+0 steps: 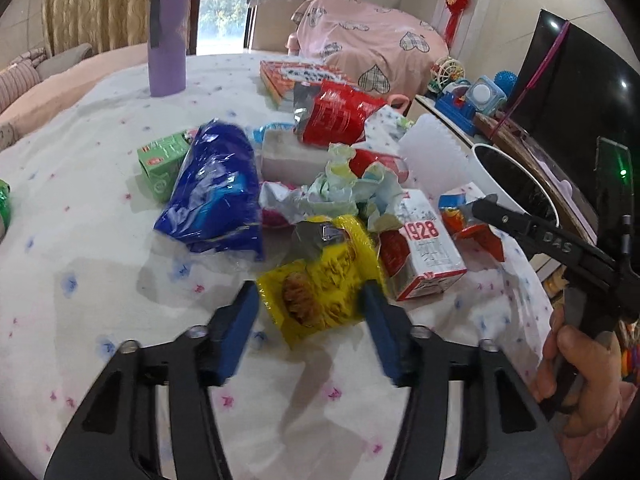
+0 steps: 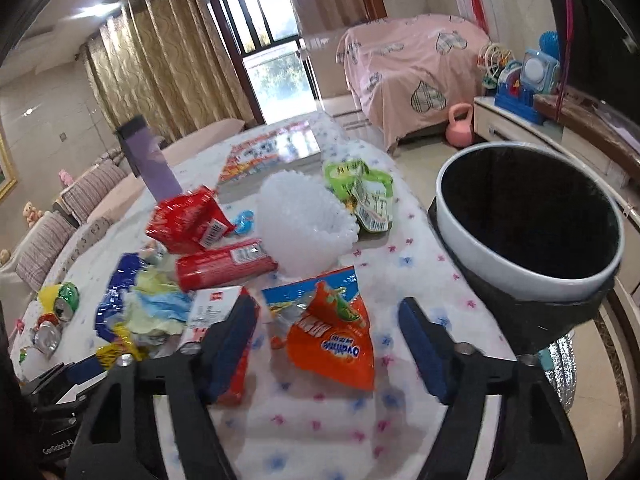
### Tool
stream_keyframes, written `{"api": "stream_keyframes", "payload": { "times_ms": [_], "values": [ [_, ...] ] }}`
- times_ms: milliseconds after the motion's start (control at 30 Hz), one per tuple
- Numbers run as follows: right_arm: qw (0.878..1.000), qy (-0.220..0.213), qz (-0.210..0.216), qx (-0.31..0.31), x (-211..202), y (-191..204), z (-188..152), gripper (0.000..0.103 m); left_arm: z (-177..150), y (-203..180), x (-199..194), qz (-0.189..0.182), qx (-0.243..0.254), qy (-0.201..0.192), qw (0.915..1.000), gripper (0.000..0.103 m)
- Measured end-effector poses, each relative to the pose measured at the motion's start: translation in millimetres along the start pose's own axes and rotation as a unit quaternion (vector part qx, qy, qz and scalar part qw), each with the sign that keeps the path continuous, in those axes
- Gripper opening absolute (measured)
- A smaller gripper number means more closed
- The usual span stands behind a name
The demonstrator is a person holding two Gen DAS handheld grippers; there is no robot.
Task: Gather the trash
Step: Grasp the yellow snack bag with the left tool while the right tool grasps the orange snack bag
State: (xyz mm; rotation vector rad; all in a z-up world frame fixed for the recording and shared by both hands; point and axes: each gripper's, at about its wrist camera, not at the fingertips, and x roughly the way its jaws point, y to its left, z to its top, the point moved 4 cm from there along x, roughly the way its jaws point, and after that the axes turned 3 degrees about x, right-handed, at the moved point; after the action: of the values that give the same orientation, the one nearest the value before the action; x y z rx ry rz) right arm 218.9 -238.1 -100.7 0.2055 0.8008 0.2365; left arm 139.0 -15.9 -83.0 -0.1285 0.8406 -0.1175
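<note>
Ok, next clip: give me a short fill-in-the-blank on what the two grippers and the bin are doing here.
1. The left gripper is open around a crinkled ____ snack wrapper.
2. The right gripper is open over the ____ foil Ovaltine packet.
3. The round white bin with a black liner stands at the table's ____ edge in the right wrist view.

Missing words: yellow; orange; right

Orange snack packet (image 2: pixel 336 332) lies between the right gripper's (image 2: pixel 332 344) parted jaws.
</note>
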Motion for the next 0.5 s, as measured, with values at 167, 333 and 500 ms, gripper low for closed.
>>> {"api": "stream_keyframes", "payload": {
  "times_ms": [167, 333, 500],
  "values": [
    [1.0, 0.025, 0.014, 0.01, 10, -6, -12, 0.013, 1, -4, -10, -0.012, 0.009, -0.014, 0.9998, 0.015],
    [1.0, 0.015, 0.022, 0.01, -13, -5, -16, 0.0, 1, -24, -23, -0.036, 0.035, -0.027, 0.9983, 0.008],
    [0.999, 0.005, 0.028, 0.017, -34, -11, -19, 0.0, 5, -44, -33, -0.057, 0.056, -0.04, 0.996, 0.006]
  ]
}}
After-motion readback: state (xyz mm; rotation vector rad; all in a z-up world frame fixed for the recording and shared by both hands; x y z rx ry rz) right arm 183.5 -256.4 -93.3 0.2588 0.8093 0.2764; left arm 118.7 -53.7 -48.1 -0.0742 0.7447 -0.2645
